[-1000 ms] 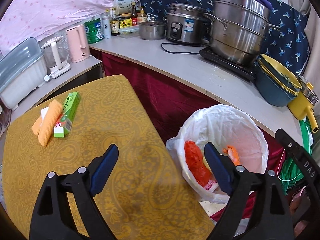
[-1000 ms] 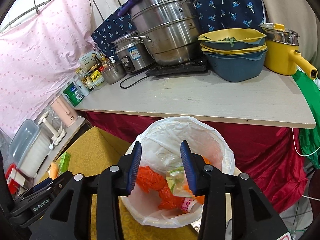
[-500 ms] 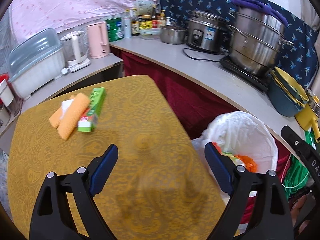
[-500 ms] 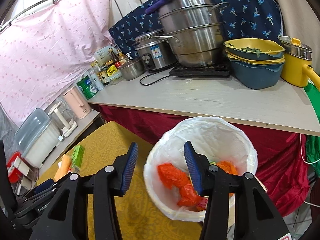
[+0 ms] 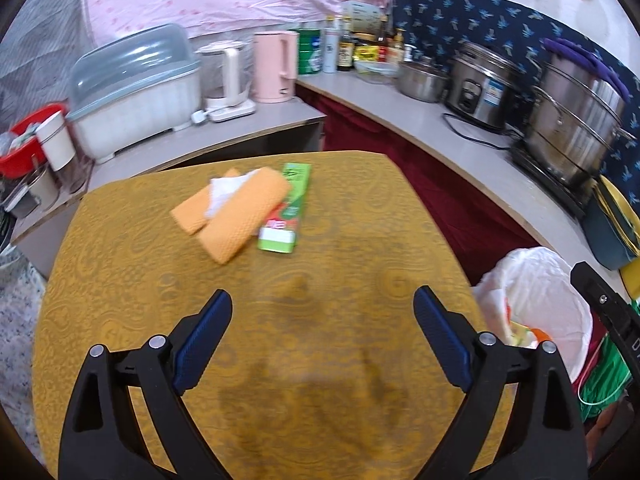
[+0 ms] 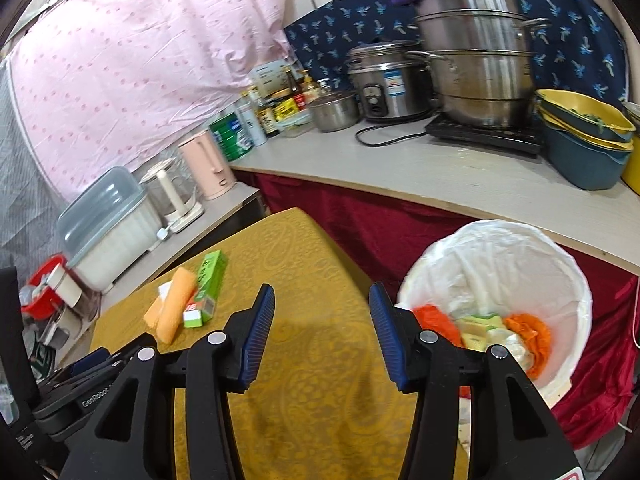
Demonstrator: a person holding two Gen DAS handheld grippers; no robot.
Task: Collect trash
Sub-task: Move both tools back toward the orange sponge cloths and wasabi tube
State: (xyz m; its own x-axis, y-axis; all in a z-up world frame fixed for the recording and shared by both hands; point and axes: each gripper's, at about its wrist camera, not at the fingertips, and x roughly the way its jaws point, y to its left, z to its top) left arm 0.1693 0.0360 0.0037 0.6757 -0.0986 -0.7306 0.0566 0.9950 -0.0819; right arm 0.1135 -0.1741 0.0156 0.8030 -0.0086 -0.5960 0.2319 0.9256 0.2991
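Both pairs of jaws stand apart with nothing between them. On the left gripper they are spread wide over bare yellow cloth in the near half of the table. Those of the right gripper are set narrower, also empty, above the table's right side close to the bin.

Toward the far edge of the table, left of its middle, lies a small heap: a folded orange cloth, a white crumpled piece that looks like tissue or paper tucked against it, though the blur leaves this unsure, and a long green box lying flat. The box touches the cloth's right side, and its near end has a white and red label. In the right wrist view the same heap sits well ahead and left of the jaws: orange cloth, green box.

Just off the table's right edge stands a trash bin lined with a white plastic bag. Orange crumpled wrappers and pale green and yellow scraps lie inside it. In the left wrist view the bin is at the right, beyond the right finger.

Behind the table runs a grey counter.
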